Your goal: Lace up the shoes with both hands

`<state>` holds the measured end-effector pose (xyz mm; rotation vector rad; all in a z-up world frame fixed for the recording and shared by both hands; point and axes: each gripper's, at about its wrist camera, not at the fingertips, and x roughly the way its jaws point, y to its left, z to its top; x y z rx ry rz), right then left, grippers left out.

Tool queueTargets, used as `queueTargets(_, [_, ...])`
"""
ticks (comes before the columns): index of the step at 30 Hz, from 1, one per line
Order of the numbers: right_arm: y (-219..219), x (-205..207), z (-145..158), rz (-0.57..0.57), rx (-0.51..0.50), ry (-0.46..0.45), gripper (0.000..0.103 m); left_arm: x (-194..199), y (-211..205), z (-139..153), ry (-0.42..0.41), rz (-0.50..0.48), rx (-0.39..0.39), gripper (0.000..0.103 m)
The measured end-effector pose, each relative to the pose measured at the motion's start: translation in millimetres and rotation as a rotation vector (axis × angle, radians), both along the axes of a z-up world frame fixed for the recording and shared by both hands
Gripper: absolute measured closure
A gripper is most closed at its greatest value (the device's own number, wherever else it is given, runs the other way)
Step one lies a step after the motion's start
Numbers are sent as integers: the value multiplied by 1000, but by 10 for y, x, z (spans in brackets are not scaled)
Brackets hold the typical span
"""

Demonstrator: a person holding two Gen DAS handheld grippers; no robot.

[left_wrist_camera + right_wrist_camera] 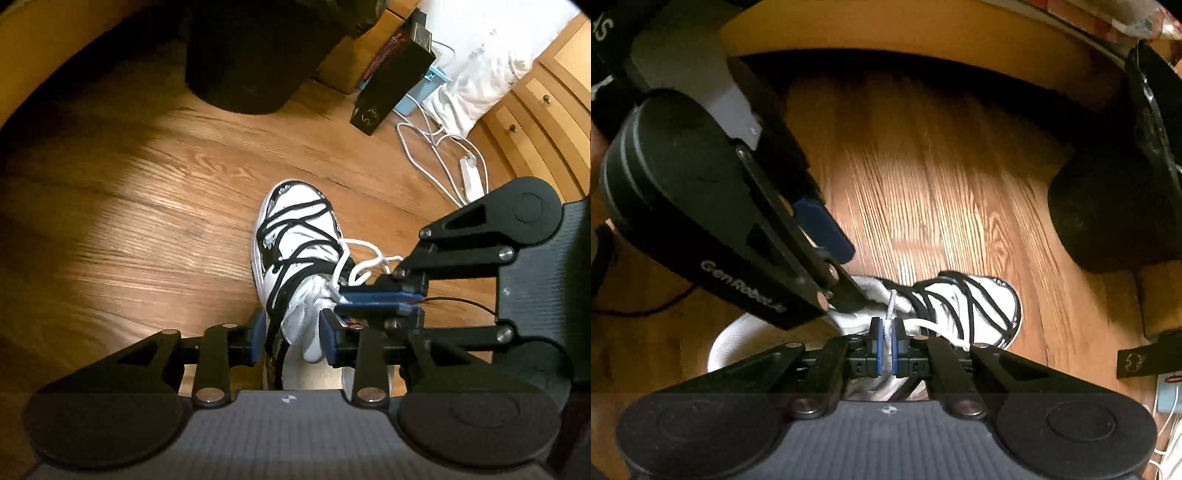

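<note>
Both grippers work at the white leather sneaker with black cord laces on the wooden plank floor. Left gripper is clenched on its padded white collar, and right gripper pinches the white speckled lace. I think the right one should pull gently while the left one steadies the shoe.

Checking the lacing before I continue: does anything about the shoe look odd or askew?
Yes. The black lace straggles loosely and unevenly across the white shoe, not in neat rows, and the white lace hangs loose by the collar.
</note>
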<state>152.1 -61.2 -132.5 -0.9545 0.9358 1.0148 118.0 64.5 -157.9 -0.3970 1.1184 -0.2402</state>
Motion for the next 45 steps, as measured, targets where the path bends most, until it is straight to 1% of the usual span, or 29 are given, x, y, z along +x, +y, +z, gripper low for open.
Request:
queueTargets(1, [2, -5, -15, 4, -8, 4, 98, -4, 34, -32, 13, 19, -34, 80])
queueTargets(3, [10, -32, -61, 17, -28, -4, 98, -15, 122, -89, 37, 77, -106, 80])
queueTargets(6, [46, -103, -181, 52, -79, -32, 98, -55, 326, -232, 83, 205, -260, 79])
queueTargets(9, [88, -113, -252, 65, -98, -52, 98, -123, 489, -404, 140, 341, -418, 79])
queueTargets(10, [99, -106, -263, 63, -100, -54, 98, -141, 515, -445, 150, 368, -448, 79])
queueTargets(12, [122, -90, -287, 58, -103, -58, 98, -164, 534, -495, 158, 397, -477, 79])
queueTargets(16, [153, -156, -287, 79, -110, -89, 98, -170, 514, -525, 158, 414, -489, 79])
queueTargets(20, [146, -170, -287, 89, -103, -121, 99, -159, 489, -508, 152, 406, -480, 79])
queueTargets(31, [90, -214, -221, 101, -56, -153, 99, -177, 511, -490, 144, 408, -476, 79])
queueTargets(33, [91, -215, -201, 97, -50, -158, 99, -175, 504, -481, 140, 402, -467, 79])
queueTargets(41, [92, -189, -197, 84, -39, -126, 99, -166, 457, -409, 118, 359, -413, 79])
queueTargets(45, [80, -201, -159, 89, -31, -139, 99, -160, 431, -375, 104, 336, -380, 79])
